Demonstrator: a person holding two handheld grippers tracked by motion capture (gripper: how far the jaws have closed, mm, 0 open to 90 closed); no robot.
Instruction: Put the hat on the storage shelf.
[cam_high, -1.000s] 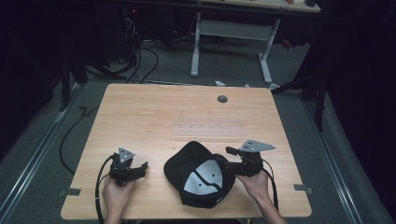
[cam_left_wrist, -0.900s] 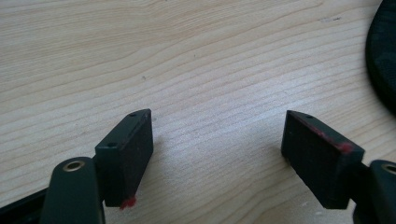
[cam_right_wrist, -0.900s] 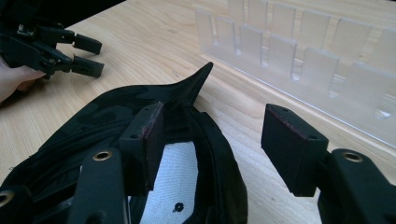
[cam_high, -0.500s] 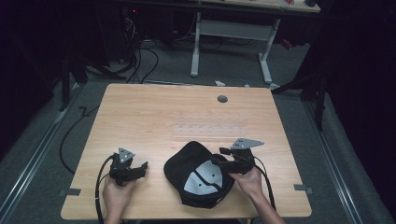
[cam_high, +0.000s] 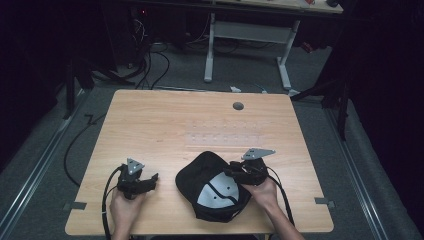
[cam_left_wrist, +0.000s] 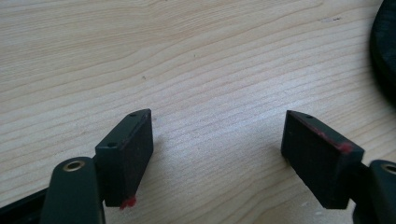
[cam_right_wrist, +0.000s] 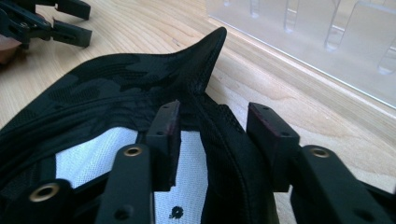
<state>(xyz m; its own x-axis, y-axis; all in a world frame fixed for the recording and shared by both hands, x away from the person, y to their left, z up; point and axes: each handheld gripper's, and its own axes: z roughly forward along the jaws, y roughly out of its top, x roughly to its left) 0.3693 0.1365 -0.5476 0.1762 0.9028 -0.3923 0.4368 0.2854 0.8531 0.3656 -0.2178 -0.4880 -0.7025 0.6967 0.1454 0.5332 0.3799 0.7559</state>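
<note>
jaws: black blocks, red-smeared tips, brass-ringed screw holes
left gripper (cam_high: 152, 178): black, grey plate, black cable
right gripper (cam_high: 231, 171): same

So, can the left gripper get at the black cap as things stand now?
Probably yes: the left gripper stands open beside the black cap, with bare table between them. The right gripper straddles its far rim.

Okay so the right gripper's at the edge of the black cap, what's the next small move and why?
Probably finish closing the right gripper on the cap. Its jaws have just been closing and straddle the cap's rim, one inside over the white lining, one outside, with a gap still visible beside the fabric. The left gripper sits open over bare table, so the hold likely depends on the right.
</note>
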